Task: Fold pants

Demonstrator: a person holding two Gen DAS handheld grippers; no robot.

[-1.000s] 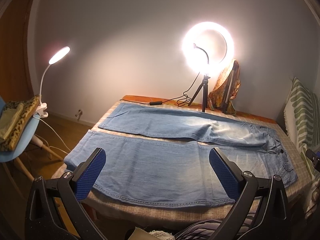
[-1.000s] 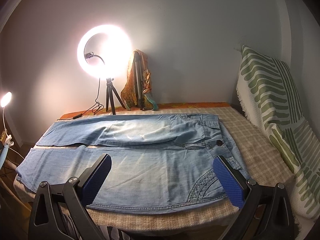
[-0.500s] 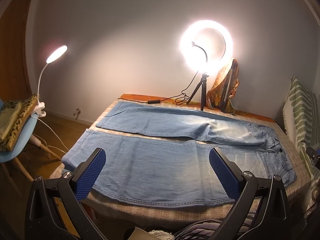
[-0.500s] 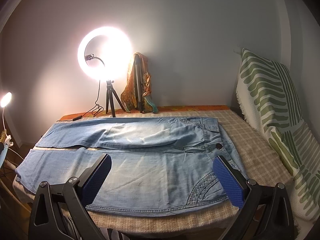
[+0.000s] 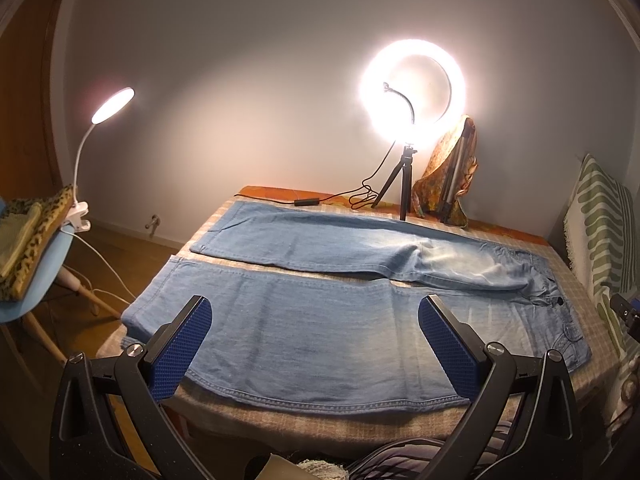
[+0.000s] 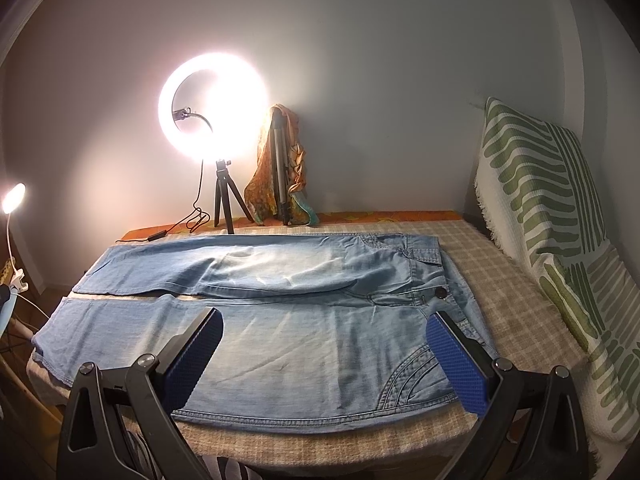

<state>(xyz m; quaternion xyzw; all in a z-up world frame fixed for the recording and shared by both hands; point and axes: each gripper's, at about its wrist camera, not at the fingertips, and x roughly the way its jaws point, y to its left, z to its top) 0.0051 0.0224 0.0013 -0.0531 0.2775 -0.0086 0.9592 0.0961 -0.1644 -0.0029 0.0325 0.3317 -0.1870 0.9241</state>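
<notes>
Left hand-held gripper [image 5: 314, 344] hangs above the near leg, jaws spread wide, nothing between them. Right hand-held gripper [image 6: 328, 354] does the same over the hip, blue pads apart and empty. Both sit back off the near edge, likely lining up for a first grab along that seam. The jeans [image 6: 280, 336] lie flat on the checked worktop [image 6: 516, 312], unfolded, legs split with a strip of cloth showing between them, waistband and button to the right, hems left. Pale, faded denim, lightly creased. Behind them, a ring light [image 6: 212, 108] glares.
</notes>
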